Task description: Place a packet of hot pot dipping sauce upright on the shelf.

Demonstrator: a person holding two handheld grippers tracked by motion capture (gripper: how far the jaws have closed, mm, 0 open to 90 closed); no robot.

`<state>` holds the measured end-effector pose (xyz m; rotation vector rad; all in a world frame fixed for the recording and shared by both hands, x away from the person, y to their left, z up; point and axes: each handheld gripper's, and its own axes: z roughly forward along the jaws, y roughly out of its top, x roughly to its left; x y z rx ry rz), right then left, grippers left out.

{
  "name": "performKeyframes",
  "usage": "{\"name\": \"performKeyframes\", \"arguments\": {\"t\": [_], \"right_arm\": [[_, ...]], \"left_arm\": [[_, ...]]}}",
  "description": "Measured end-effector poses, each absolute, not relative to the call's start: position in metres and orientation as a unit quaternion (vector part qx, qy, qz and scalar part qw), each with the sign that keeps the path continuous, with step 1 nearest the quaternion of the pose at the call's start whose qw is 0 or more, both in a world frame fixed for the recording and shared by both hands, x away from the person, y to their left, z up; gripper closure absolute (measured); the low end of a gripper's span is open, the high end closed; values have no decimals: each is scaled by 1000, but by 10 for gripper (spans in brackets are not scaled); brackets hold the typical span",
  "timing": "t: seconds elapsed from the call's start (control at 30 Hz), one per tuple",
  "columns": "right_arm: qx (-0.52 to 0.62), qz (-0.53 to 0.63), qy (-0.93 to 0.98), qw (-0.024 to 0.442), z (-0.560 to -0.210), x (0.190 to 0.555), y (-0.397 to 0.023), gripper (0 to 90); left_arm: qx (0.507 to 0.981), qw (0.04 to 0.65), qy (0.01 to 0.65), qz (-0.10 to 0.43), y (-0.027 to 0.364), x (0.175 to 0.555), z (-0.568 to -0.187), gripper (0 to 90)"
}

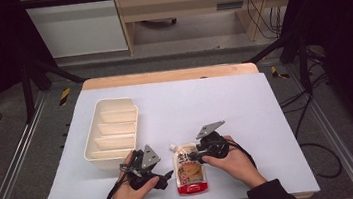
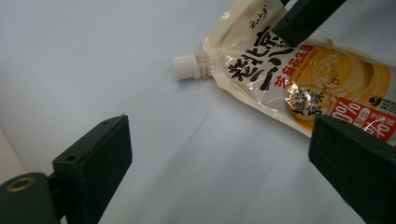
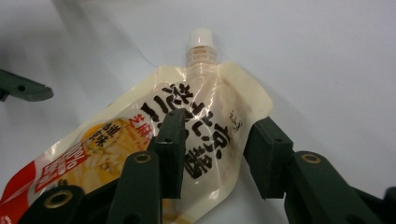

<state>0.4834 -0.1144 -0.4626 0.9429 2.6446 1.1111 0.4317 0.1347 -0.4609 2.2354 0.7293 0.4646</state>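
Spouted sauce pouch (image 1: 190, 167) lies flat near the worktop's near edge, white cap (image 3: 201, 36) pointing toward the far edge. Right gripper (image 3: 212, 154) straddles the pouch's upper shoulder, jaws narrowed but pads not yet pressing. Best to pinch the flat seam below the spout, not the bulging belly. Left gripper (image 2: 219, 168) waits beside it, jaws wide, empty. Divided tray (image 1: 113, 132) sits toward the left edge.

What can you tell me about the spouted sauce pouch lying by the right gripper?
The glossy cream plastic sauce pouch lies flat on the pale table sheet, its ribbed white screw cap on and pointing away from the person. Black lettering, a yellow sauce picture and a red bottom band mark its face. The right gripper straddles its upper corner, one jaw over the face, one beside the edge.
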Motion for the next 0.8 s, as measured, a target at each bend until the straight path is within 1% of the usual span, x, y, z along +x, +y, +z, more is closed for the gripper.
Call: {"name": "performKeyframes", "arguments": {"t": [0.03,0.1,0.17,0.2,0.23,0.27,0.33,0.6,0.63,0.73,0.77,0.8], "right_arm": [[310,365,875,66,-463,487,-111,669],[308,362,877,74,-465,489,-108,738],[307,359,878,80,-465,489,-106,784],[307,359,878,80,-465,489,-106,784],[304,353,881,84,-465,489,-105,884],[302,354,881,86,-465,489,-104,897],[303,353,881,87,-464,489,-104,900],[284,381,872,116,-442,486,-103,900],[279,394,867,126,-432,486,-105,900],[269,411,860,139,-418,484,-109,900],[269,411,860,139,-418,484,-109,900],[261,421,856,146,-408,483,-111,900]], "left_arm": [[869,362,284,181,134,432,-461,61],[870,361,283,180,134,431,-461,61],[870,361,283,181,134,432,-461,61],[870,361,283,180,134,432,-461,61],[871,360,283,180,134,432,-461,61],[871,361,283,179,134,431,-461,61],[870,363,282,178,134,431,-461,61],[870,367,279,174,139,433,-454,62],[867,374,277,175,142,434,-449,63],[867,380,274,173,144,436,-441,63],[867,382,271,169,145,438,-437,63],[869,382,266,167,145,441,-430,63]]}}
